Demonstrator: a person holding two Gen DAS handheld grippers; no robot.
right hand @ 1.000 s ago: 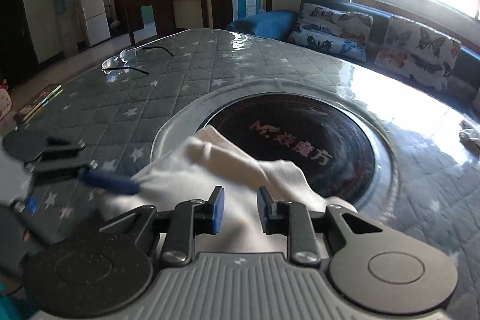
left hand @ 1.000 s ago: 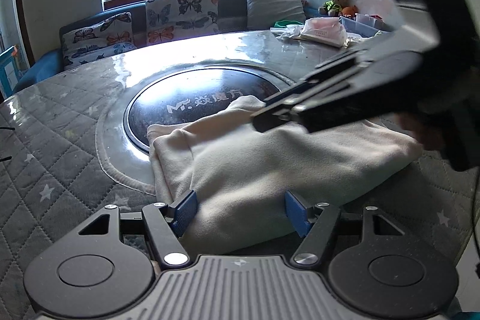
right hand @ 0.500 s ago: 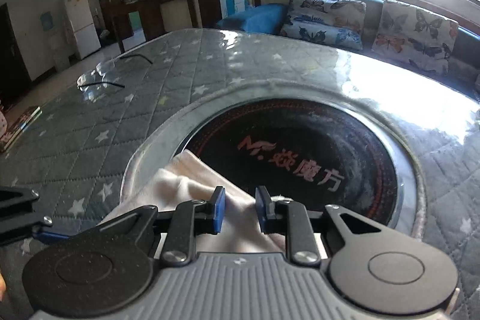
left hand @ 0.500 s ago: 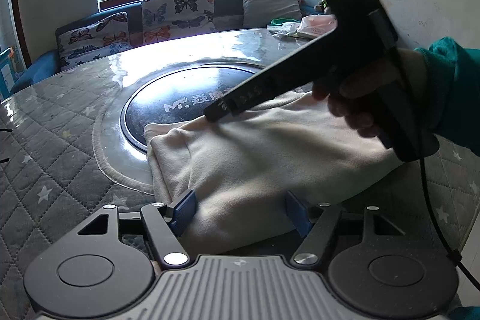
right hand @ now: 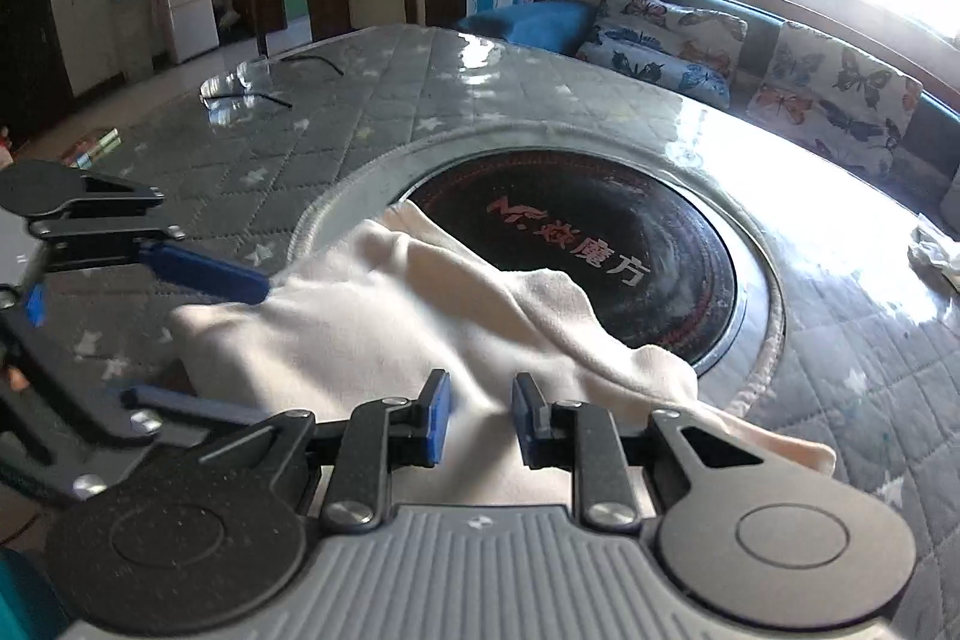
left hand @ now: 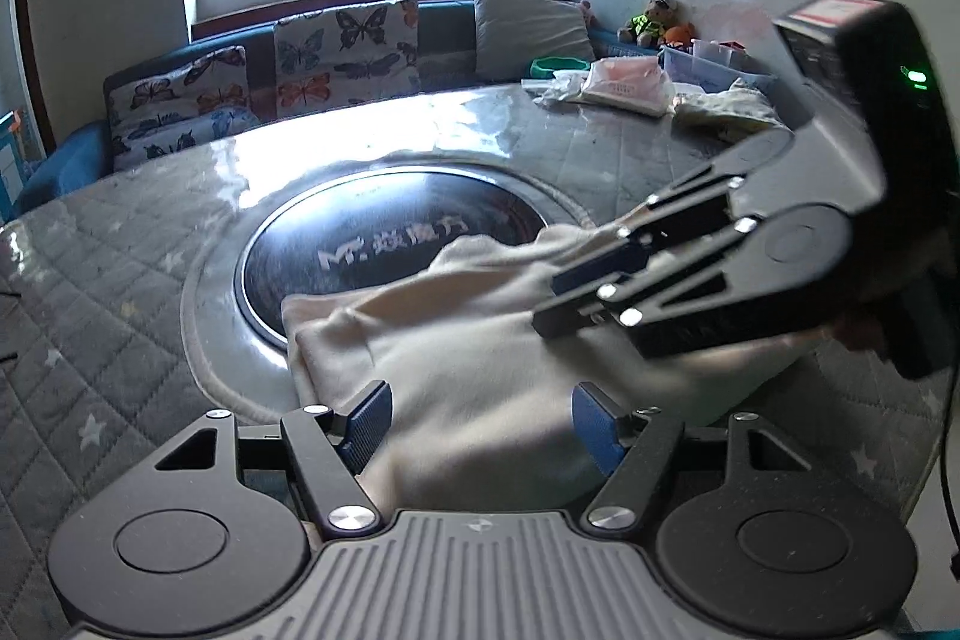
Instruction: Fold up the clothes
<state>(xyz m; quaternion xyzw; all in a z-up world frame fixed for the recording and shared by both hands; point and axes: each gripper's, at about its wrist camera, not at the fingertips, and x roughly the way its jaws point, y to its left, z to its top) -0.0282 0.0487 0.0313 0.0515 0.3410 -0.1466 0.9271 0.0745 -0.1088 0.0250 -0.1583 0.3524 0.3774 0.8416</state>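
Left gripper [left hand: 480, 415]: I read its jaws as standing wide apart, blue ribbed pads on either side of the cloth's near edge. The cloth lies in the gap; I see no pad pressing it, so released.
Right gripper [right hand: 478, 421]: jaws narrow but not clenched; a small gap shows between the two blue pads. Cloth lies under and ahead of the gap. I cannot tell whether a fold is pinched there.
Right gripper in left view [left hand: 558, 304]: comes in from 3 o'clock, its dark fingers low over the cloth's top surface, touching or just above it.
Cream garment [left hand: 480, 340]: soft, fleecy, matte, folded to a thick rough rectangle with rounded folded edges. It lies on the tabletop, its far edge overlapping the black disc from 6 o'clock.
Black disc [right hand: 600, 244]: round, glossy, lettered, set in a pale metal ring at the tabletop's centre.
Tabletop [right hand: 336, 100]: grey quilted cover with white stars under a shiny clear sheet.
Clothes pile [left hand: 624, 85]: pale, crumpled, at 1 o'clock on the far rim.
Butterfly cushions [left hand: 342, 46]: printed fabric, on the blue sofa beyond.
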